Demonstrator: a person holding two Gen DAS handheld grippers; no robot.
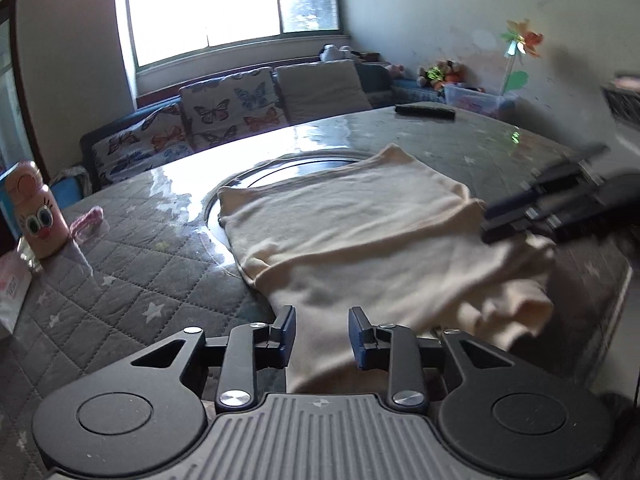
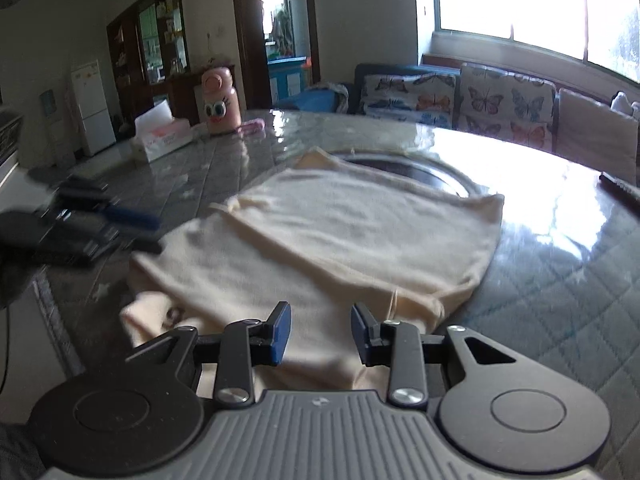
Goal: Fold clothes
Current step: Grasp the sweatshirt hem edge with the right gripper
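A: Where is the garment (image 1: 360, 236), and who has it?

B: Nobody. The cream garment lies on the table (image 1: 120, 280), partly folded, one layer doubled over another, its far edge resting over a dark round inset (image 1: 304, 164) in the middle of the tabletop. The near end is bunched and hangs toward the table's edge.

A: And the grippers?

B: The left gripper (image 1: 322, 336) sits low above the near part of the cloth with its jaws spread; nothing is between the pads. The right gripper (image 2: 320, 334) is the same: jaws apart, cloth below them but not pinched. Each shows as a dark blur at the side of the other's view, by a side edge of the cloth. The spacing suggests both have let go of a fold and stand ready to take the next edge.

A: What is the surface like?

B: A grey quilted cover with white stars under a glossy clear sheet that glares where the window (image 1: 236, 4) lights it. A pink bottle (image 2: 220, 100) with cartoon eyes and a tissue box (image 2: 162, 136) stand near one edge, a dark flat bar (image 1: 425, 112) near another.

A: The room?

B: A sofa (image 2: 460, 96) with butterfly cushions under the window, a doorway, and a paper pinwheel (image 1: 522, 42) by the wall.
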